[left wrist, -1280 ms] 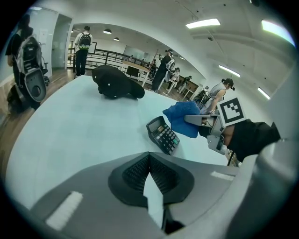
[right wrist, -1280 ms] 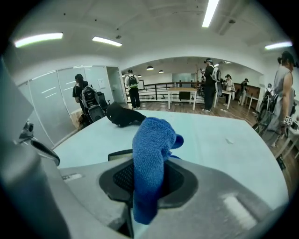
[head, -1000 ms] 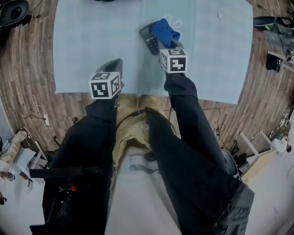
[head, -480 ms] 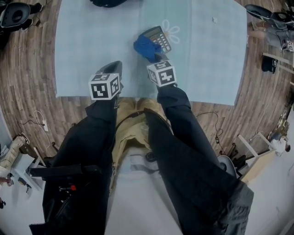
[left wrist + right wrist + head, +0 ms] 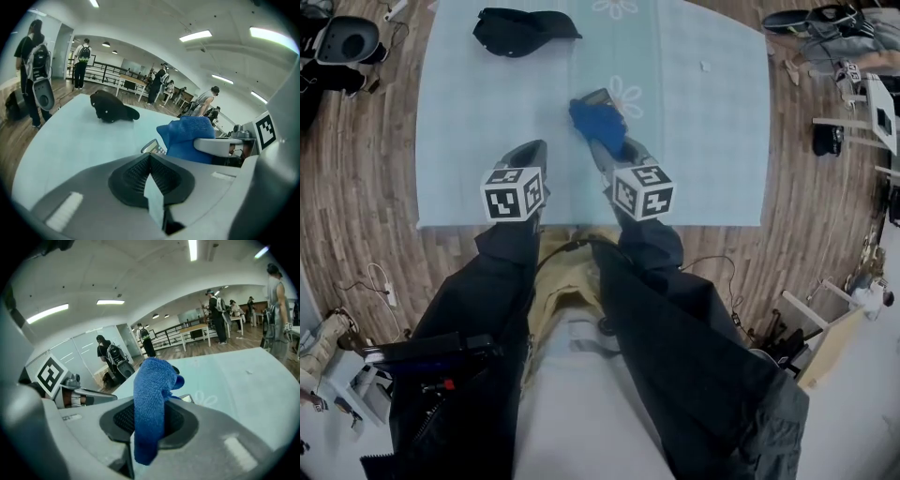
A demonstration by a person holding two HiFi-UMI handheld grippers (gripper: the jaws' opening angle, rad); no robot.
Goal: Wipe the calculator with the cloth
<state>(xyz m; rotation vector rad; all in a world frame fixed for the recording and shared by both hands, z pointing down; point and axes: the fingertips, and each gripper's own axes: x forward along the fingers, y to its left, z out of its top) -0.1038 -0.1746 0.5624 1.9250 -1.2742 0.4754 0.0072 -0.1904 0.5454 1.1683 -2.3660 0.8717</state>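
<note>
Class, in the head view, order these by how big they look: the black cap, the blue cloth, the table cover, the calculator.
1. table cover
2. black cap
3. blue cloth
4. calculator: mostly hidden under the cloth, so its place is unsure.

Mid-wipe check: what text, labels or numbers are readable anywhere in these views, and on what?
No readable text anywhere.
Calculator: keys and display too small to read, mostly under the cloth.
Marker cubes: black-and-white square patterns, no letters or numbers.
</note>
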